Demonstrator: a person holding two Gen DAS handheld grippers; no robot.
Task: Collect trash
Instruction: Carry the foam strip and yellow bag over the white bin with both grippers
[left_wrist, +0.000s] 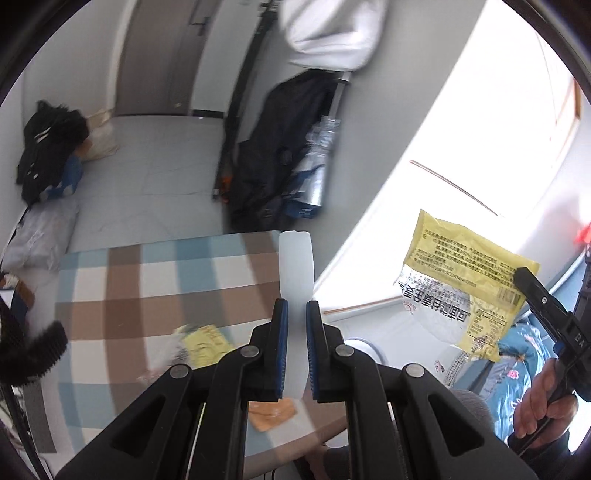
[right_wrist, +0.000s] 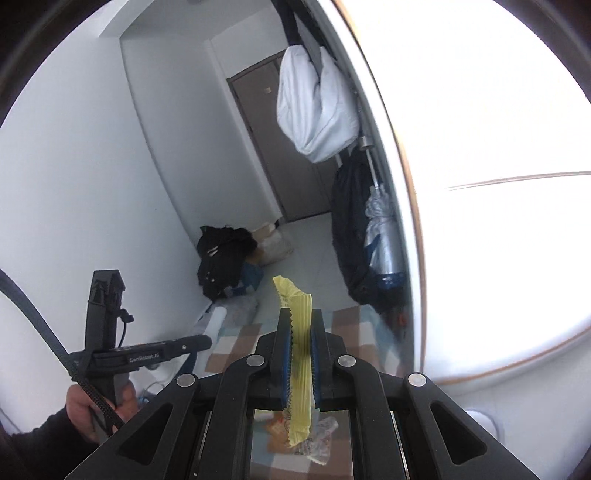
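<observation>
The left tool (left_wrist: 296, 306) is pinched on a white strip (left_wrist: 295, 262), a flat translucent piece that stands up past its fingertips; what it is made of is hard to tell through the fisheye blur. Below and ahead of that tool lies the checked bench (left_wrist: 147, 280), with a yellow scrap (left_wrist: 205, 341) just to the left of the fingers and an orange wrapper (left_wrist: 271, 415) showing under them. Off to its right, held clear of the bench, hangs a yellow packet (left_wrist: 465, 280) printed with black text, clamped at its corner by the right tool (left_wrist: 526, 280), with the person's right hand (left_wrist: 543, 402) on the handle lower down. In the right wrist view the right tool (right_wrist: 301, 314) is pressed onto that packet (right_wrist: 297, 354), seen edge-on, rising between the blue pads and trailing down beneath them. Under it on the bench (right_wrist: 236, 350) sits more crumpled litter (right_wrist: 314, 439). To its left, the left hand (right_wrist: 88, 410) grips the other handle.
</observation>
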